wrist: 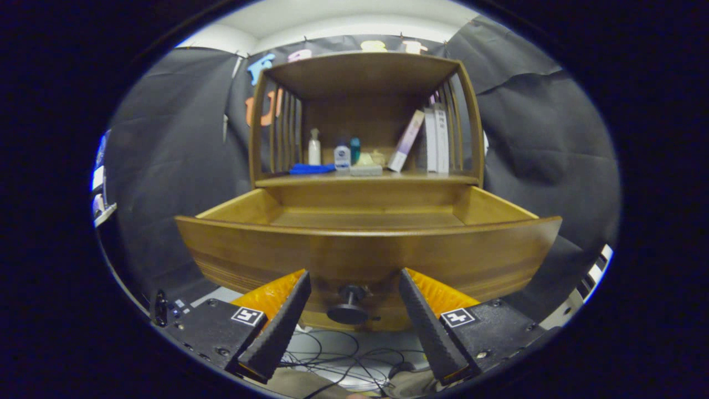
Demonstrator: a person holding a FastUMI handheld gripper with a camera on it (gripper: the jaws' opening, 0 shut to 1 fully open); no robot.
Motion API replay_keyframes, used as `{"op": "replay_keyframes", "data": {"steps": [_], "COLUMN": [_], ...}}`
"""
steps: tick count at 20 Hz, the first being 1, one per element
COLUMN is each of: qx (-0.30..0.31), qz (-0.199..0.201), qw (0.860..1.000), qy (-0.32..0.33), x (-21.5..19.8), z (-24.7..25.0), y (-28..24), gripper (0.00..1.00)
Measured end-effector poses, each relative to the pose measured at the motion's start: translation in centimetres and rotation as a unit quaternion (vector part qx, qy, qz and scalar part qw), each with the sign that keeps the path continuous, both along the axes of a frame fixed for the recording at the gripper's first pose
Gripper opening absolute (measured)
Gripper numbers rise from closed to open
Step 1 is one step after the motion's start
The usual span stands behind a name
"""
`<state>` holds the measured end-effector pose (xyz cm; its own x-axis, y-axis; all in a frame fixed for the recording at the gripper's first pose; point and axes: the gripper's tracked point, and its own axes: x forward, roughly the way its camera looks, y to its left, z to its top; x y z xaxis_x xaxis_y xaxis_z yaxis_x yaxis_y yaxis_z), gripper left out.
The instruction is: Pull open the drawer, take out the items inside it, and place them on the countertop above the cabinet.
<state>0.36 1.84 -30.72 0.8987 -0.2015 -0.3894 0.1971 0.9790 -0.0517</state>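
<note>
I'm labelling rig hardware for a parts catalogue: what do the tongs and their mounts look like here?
The tongs have two wedge-shaped fingers with ribbed, sawtooth inner faces that taper forward. Each sits on a black boxy carrier fastened with small screws and carrying a square black-and-white marker. Behind each finger is an orange, textured bracket. Thin dark cables lie loose below them.

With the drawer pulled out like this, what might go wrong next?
1. The gripper hangs open with the knob between its jaws; rising carelessly could knock the drawer front.
2. The drawer's visible floor looks bare, so items may sit hidden behind the front.
3. The countertop is crowded with bottles.
</note>
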Motion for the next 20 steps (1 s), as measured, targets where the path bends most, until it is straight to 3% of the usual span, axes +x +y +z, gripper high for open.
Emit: {"op": "replay_keyframes", "data": {"steps": [6,13,20], "qx": [-0.010,-0.006,-0.008], "qz": [-0.033,-0.026,-0.030], "qw": [0.999,1.000,0.999], "qy": [-0.007,-0.016,-0.014], "x": [1.1,2.9,9.0], "z": [0.2,0.4,0.6], "y": [-0.4,0.0,-0.8], "gripper": [0.99,0.99,0.99]}}
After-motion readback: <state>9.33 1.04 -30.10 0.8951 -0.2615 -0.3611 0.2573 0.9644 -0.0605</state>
